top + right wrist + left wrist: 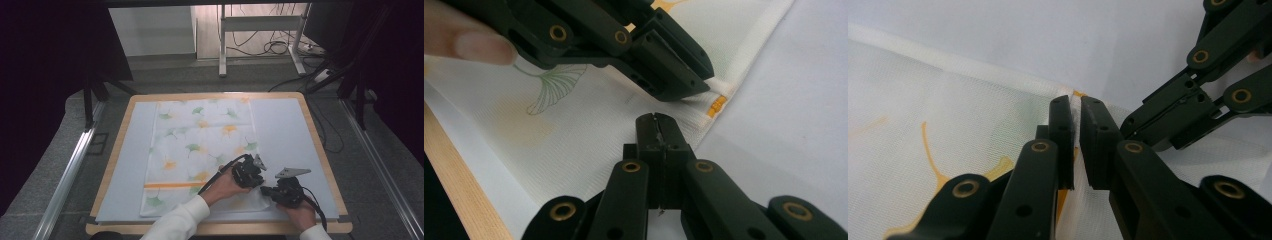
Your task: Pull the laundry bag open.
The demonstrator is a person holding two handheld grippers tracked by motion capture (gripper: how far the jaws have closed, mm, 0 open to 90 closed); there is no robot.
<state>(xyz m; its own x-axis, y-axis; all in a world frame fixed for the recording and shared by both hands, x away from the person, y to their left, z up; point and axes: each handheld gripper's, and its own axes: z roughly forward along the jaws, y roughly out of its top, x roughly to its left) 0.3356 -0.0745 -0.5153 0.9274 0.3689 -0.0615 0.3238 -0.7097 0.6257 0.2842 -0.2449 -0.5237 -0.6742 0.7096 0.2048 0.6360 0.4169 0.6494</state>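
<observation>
Tools [260, 182] pinching lengthwise cloth's [200, 150] corner

Lab: dark curtains [45, 75], metal frame rails [70, 175], floor cables [272, 47].

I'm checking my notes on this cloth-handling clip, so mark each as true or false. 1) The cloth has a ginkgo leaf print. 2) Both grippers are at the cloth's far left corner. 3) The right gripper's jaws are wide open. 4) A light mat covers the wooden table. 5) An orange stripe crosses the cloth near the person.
1) True: the white cloth carries green and orange ginkgo leaves.
2) False: the left gripper and the right gripper meet at the cloth's near right corner.
3) False: in the right gripper view its jaws stand pressed together at the cloth's edge.
4) True: a pale mat lies on the wooden table.
5) True: the orange stripe runs across the near end.
</observation>
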